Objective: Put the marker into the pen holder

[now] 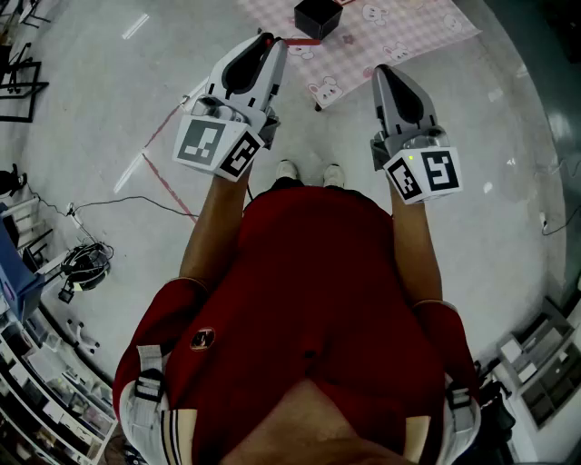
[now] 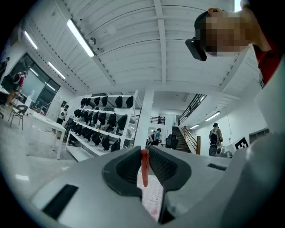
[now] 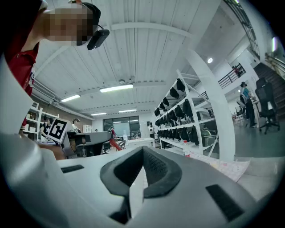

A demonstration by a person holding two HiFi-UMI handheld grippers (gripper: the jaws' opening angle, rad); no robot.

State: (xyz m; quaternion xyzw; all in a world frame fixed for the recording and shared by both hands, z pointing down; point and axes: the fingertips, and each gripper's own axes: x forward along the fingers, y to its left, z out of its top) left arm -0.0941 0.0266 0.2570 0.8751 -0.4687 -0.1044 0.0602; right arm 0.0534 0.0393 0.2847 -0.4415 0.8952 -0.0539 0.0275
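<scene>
The left tool (image 2: 144, 154) is clenching a red marker (image 2: 144, 169), while the right tool (image 3: 141, 152) is sitting clenched and empty. The black pen holder (image 1: 318, 16) is standing near the pink mat's (image 1: 408, 25) edge, bare floor (image 1: 100, 109) lying alongside.

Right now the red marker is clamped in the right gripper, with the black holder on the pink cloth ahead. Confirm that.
Wrong gripper: the left gripper view shows the red marker clamped in the left gripper; the right gripper is shut on nothing. The black holder does sit on the pink cloth.
</scene>
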